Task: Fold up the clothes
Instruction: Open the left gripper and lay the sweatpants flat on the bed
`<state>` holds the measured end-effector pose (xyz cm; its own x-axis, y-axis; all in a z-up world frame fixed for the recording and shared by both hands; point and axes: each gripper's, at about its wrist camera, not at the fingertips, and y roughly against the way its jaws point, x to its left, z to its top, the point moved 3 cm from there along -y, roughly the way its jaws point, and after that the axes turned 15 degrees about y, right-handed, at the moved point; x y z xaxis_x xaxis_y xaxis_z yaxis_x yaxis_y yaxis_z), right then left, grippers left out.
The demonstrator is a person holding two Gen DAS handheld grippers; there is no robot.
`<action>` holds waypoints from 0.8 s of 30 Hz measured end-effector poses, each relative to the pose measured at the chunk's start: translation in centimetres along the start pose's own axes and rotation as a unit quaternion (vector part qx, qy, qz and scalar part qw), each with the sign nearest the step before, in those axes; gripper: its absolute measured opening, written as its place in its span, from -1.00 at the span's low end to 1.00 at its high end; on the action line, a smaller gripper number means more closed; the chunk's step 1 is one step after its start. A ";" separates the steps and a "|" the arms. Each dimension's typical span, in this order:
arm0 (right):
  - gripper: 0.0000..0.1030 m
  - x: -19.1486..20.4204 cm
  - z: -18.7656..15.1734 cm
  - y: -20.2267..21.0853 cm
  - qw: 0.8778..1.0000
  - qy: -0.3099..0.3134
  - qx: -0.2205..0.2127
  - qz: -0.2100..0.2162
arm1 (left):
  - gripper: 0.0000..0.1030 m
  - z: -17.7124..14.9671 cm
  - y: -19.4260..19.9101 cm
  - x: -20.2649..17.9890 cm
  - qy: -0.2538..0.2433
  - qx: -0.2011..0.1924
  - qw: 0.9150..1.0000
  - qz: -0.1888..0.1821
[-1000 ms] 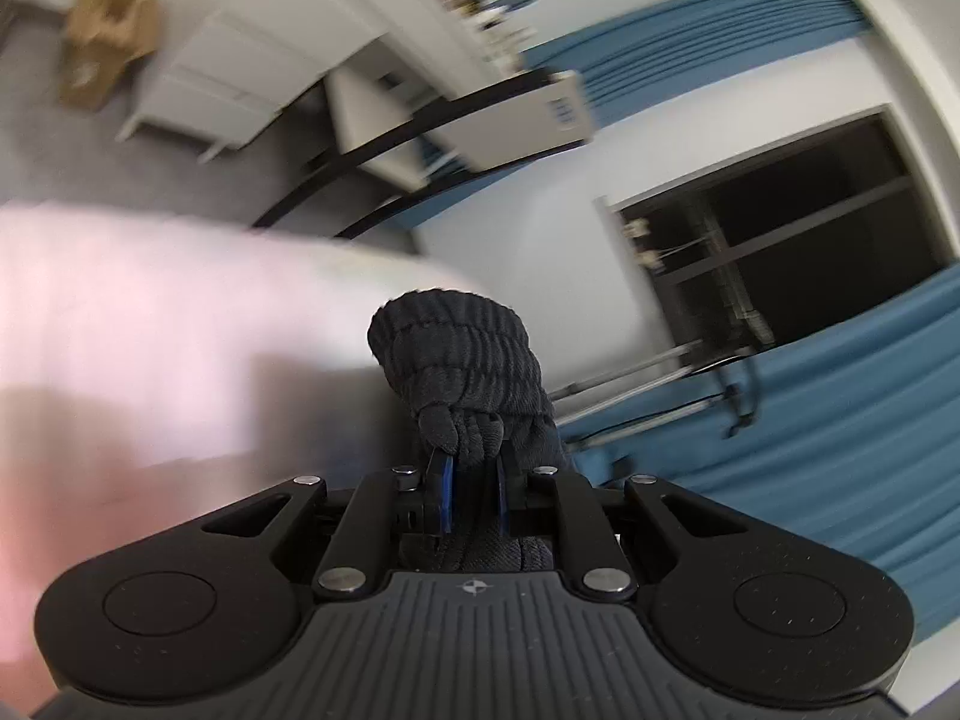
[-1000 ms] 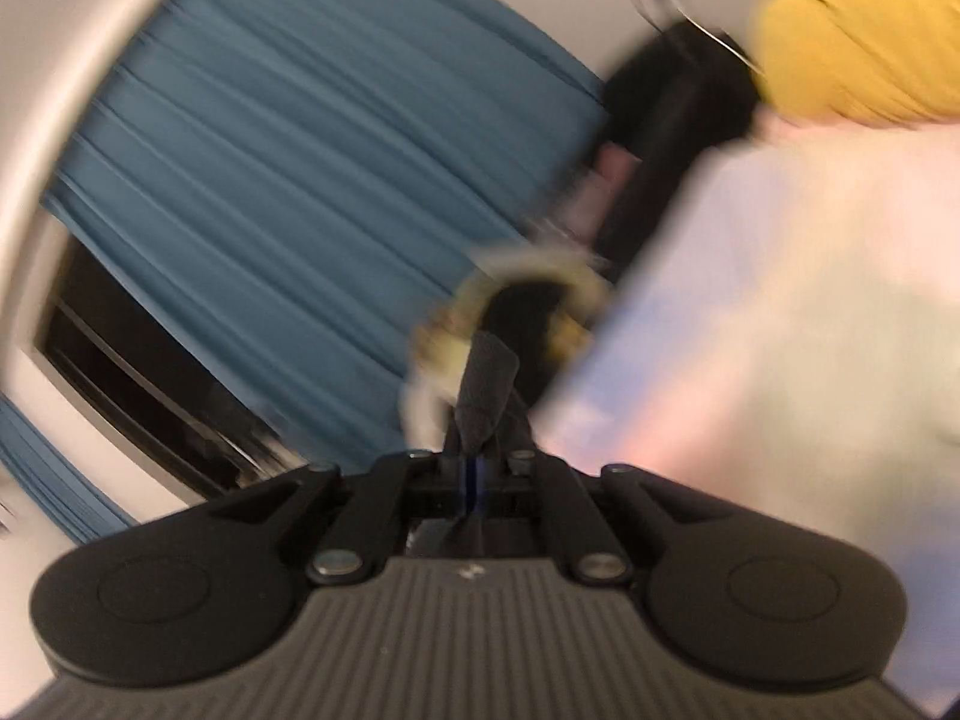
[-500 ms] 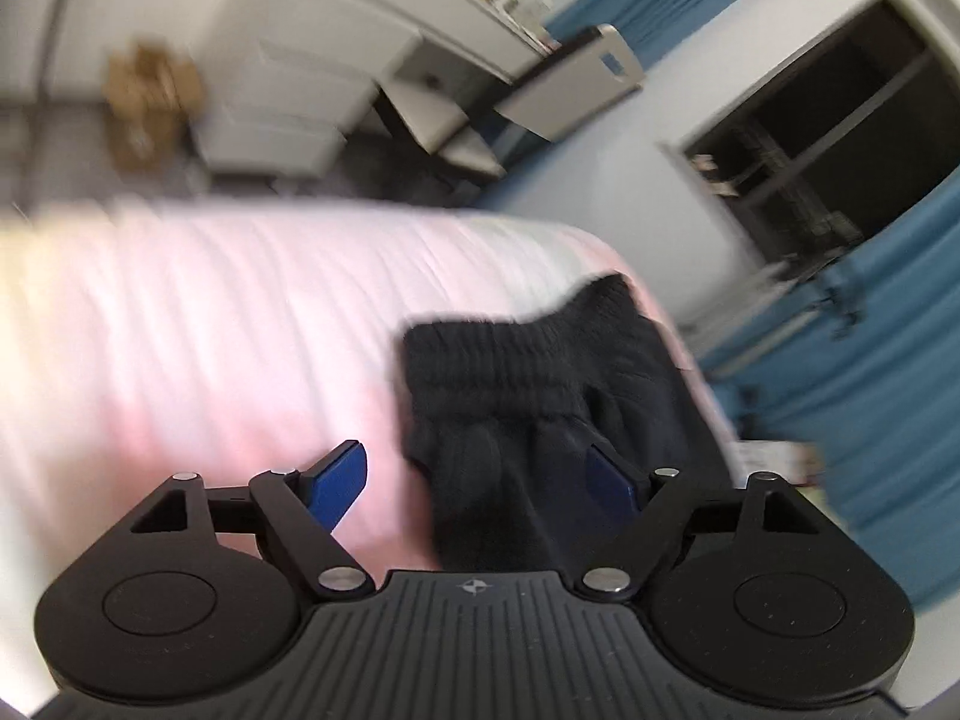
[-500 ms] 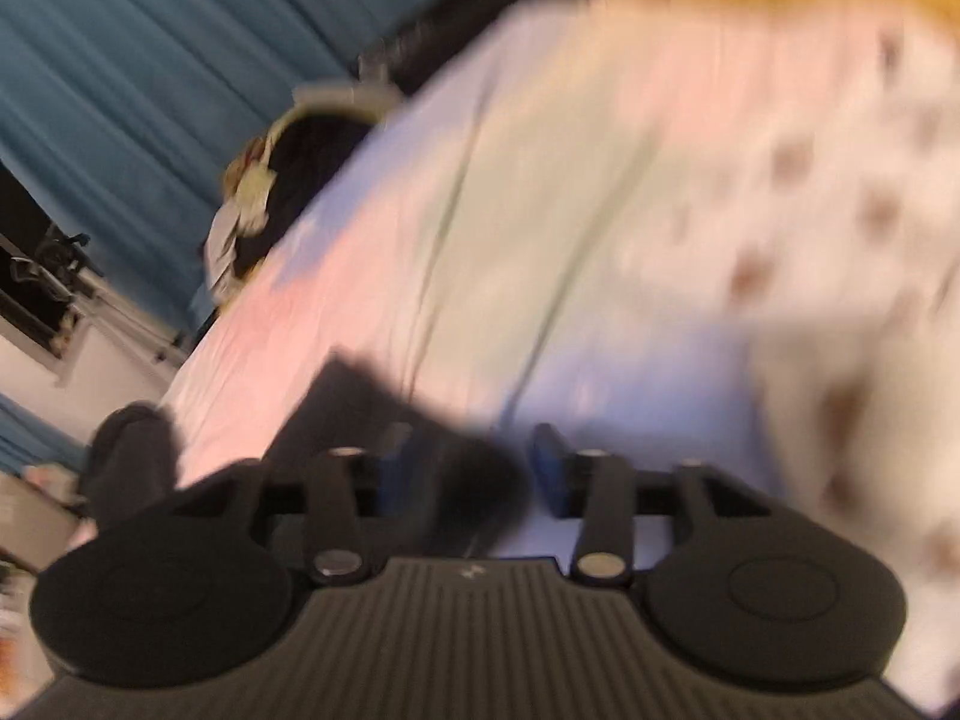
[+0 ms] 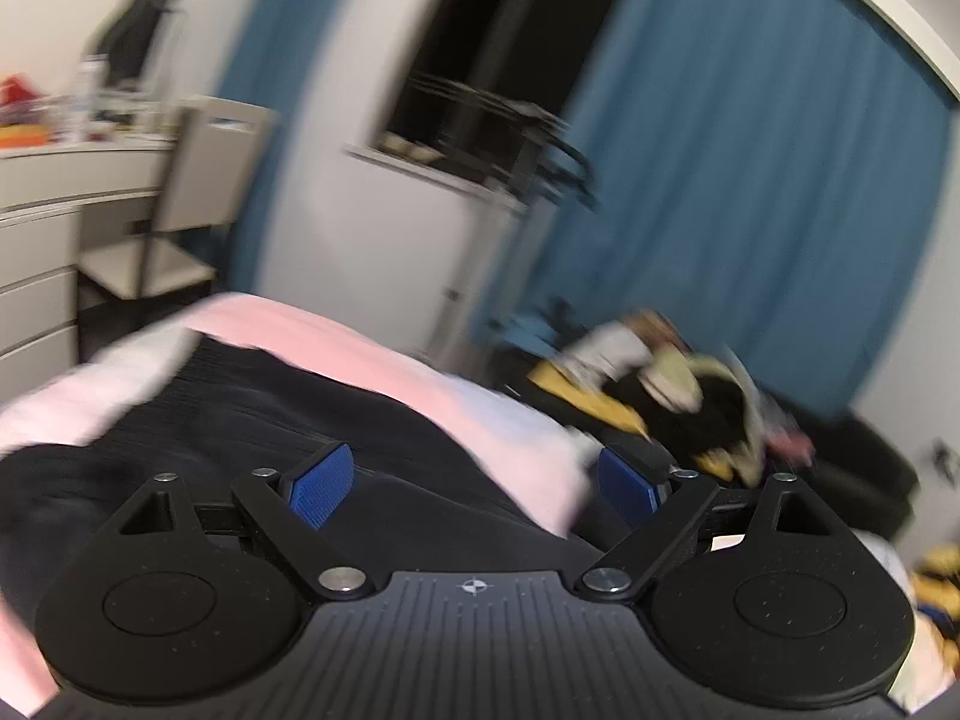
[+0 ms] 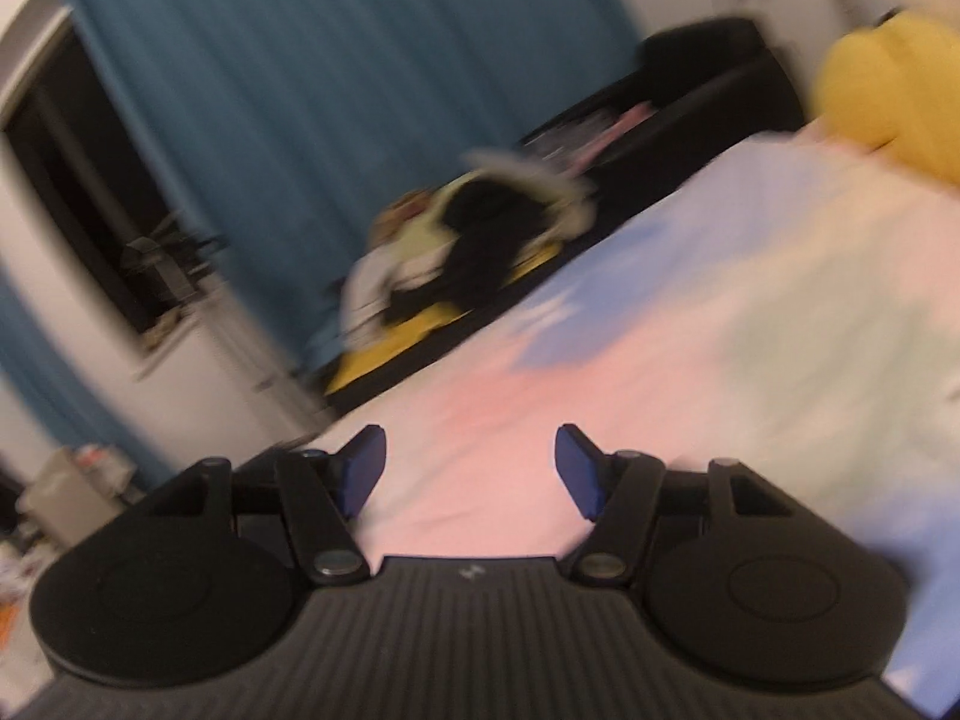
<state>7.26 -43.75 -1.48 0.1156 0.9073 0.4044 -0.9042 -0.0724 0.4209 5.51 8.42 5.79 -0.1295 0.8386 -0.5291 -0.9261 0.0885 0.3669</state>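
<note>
Left tongs (image 5: 474, 483): jaws stand wide apart and have just been opening; nothing is pinched. The dark garment (image 5: 252, 420) lies under and ahead of the blue pads (image 5: 318, 486), loose of them.
Right tongs (image 6: 471, 471): jaws apart with nothing between them, over bare pastel bedsheet (image 6: 690, 324).
Garment: spread on the bed, its fabric ribbed, one side running along the pink strip of sheet (image 5: 336, 336) near the bed's edge. Blur hides where its corners lie.
Step in hand: I judge this a release after laying the piece down, with a regrip due for the next fold.
How I do it well: I slow both hands until the view sharpens, then find a corner or hem before closing. I bring the right tongs back over the garment, since it is out of that view. I pinch one layer only, both tongs on matching corners, and lift evenly so the fold lands square.
Risk: grabbing the sheet with the cloth, or dragging the garment off the bed's edge.
Beyond the bed: heap of clothes (image 6: 480, 240) against the blue curtain (image 6: 300, 90).
</note>
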 end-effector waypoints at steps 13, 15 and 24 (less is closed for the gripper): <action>0.23 5.2 -5.9 -10.1 0.984 -0.013 0.108 0.140 | 0.69 -14.0 -12.8 -4.8 -0.127 0.139 0.982 -0.023; 0.23 5.5 -6.3 -12.2 0.980 -0.016 0.113 0.162 | 0.67 -14.4 -14.3 -3.8 -0.118 0.151 0.981 -0.014; 0.08 8.5 -9.3 -21.9 0.967 -0.008 0.140 0.211 | 0.66 -16.0 -18.0 -2.0 -0.106 0.136 0.985 -0.008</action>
<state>24.28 -30.62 -14.79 -0.2307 0.7657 0.6004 -0.7255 -0.5466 0.4183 16.74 -3.46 -11.97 -0.0118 0.9268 -0.3753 -0.7944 0.2193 0.5664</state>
